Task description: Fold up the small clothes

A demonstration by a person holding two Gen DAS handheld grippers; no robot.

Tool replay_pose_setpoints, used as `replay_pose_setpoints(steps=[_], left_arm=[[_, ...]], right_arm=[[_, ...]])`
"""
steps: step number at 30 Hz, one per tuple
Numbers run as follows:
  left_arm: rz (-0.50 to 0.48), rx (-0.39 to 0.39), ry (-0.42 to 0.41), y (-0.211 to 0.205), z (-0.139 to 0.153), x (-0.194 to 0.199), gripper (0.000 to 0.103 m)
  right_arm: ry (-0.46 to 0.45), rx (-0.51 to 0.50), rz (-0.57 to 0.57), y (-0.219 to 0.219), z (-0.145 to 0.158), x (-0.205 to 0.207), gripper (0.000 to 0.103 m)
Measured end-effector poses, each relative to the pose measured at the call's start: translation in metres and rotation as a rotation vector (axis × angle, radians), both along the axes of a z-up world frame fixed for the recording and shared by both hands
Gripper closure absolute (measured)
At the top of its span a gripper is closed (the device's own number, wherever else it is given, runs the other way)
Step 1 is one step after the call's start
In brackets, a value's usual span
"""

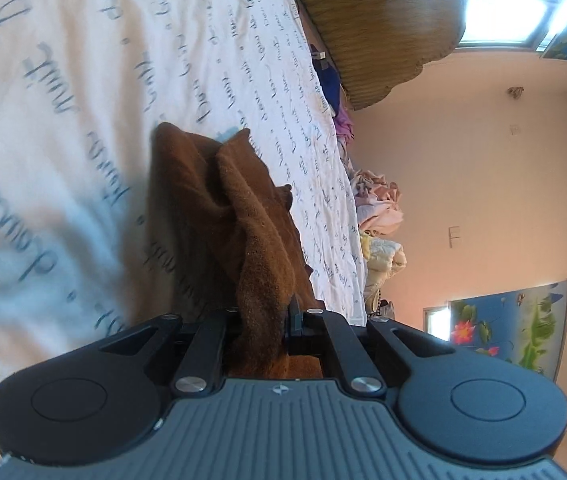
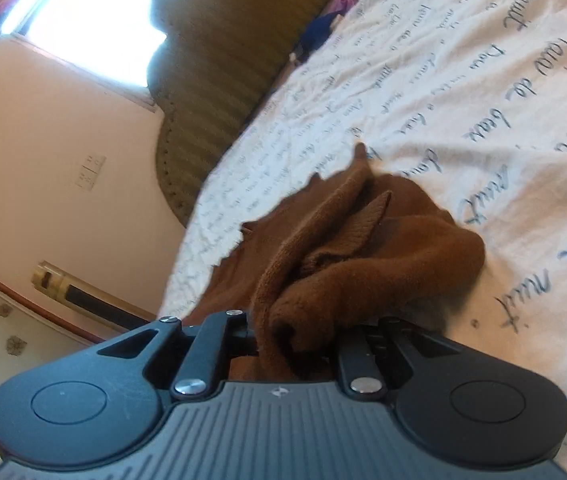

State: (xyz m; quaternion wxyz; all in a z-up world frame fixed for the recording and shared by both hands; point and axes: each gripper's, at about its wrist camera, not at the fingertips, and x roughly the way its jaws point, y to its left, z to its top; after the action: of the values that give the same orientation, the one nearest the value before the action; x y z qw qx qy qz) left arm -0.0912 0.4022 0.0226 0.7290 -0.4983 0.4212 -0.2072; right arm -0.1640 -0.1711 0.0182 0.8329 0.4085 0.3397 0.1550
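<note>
- Left wrist view: the black two-finger left gripper (image 1: 261, 320) is clamping a bunched fold of the rust-brown fuzzy knit garment (image 1: 243, 208), its jaws drawn narrow on the cloth, which is hiding the fingertips.
- From that grip the garment is stretching forward and draping in folds over the white bedsheet printed with blue-grey cursive script (image 1: 83, 120).
- The script is running sideways and is mostly blurred in this view; no whole word can be read with confidence.
- Along the far edge of the bed, a heap of pink and cream clothes (image 1: 379, 208) is lying, with a blue and purple garment (image 1: 333, 84) further along, beside the ribbed olive-tan headboard (image 1: 371, 32).
- A flower-printed blue curtain (image 1: 507, 332) is hanging against the peach wall (image 1: 483, 160).
- Right wrist view: the black two-finger right gripper (image 2: 295, 336) is pinching another rolled bunch of the same brown garment (image 2: 363, 248), jaws narrow on the fabric and fingertips buried in it.
- The garment is sitting crumpled on the sheet (image 2: 483, 80) just ahead of the gripper.
- Here the print is reading more clearly: "de beau" and "nuit" can be made out among other looping words.
- A white wall switch plate (image 2: 91, 172) is showing on the peach wall.
</note>
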Motion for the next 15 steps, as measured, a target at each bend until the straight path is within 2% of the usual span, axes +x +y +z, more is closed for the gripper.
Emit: replay_pose_setpoints(steps=[1, 2, 4, 6, 7, 8, 10, 11, 13, 14, 15], left_arm=[[0.009, 0.023, 0.01, 0.004, -0.006, -0.005, 0.095], [0.013, 0.032, 0.03, 0.01, -0.017, -0.009, 0.095], [0.009, 0.057, 0.063, 0.018, -0.04, -0.014, 0.094], [0.004, 0.088, 0.081, 0.023, -0.057, -0.018, 0.088], [0.012, 0.076, 0.068, 0.027, -0.057, -0.021, 0.088], [0.018, 0.083, 0.056, 0.029, -0.052, -0.024, 0.089], [0.007, 0.158, 0.006, 0.028, -0.03, -0.031, 0.088], [-0.003, 0.188, -0.03, 0.026, -0.018, -0.035, 0.088], [-0.023, 0.231, -0.084, 0.022, 0.002, -0.043, 0.086], [-0.04, 0.241, -0.112, 0.018, 0.01, -0.046, 0.082], [-0.052, 0.24, -0.141, 0.013, 0.016, -0.049, 0.072]], right_arm=[[0.022, -0.106, -0.002, 0.006, -0.005, -0.002, 0.09], [0.038, -0.193, 0.027, 0.015, -0.009, -0.002, 0.085], [0.078, -0.279, 0.063, 0.023, -0.015, -0.004, 0.08], [0.062, -0.396, 0.057, 0.027, -0.001, -0.015, 0.073], [0.05, -0.433, 0.042, 0.026, 0.009, -0.021, 0.064], [0.029, -0.47, 0.02, 0.025, 0.021, -0.028, 0.048], [-0.016, -0.56, -0.028, 0.026, 0.043, -0.04, 0.024], [-0.055, -0.589, -0.058, 0.026, 0.054, -0.046, 0.024], [-0.117, -0.592, -0.034, 0.036, 0.068, -0.049, 0.024], [-0.153, -0.582, -0.008, 0.044, 0.071, -0.048, 0.024], [-0.178, -0.578, 0.02, 0.056, 0.071, -0.044, 0.024]])
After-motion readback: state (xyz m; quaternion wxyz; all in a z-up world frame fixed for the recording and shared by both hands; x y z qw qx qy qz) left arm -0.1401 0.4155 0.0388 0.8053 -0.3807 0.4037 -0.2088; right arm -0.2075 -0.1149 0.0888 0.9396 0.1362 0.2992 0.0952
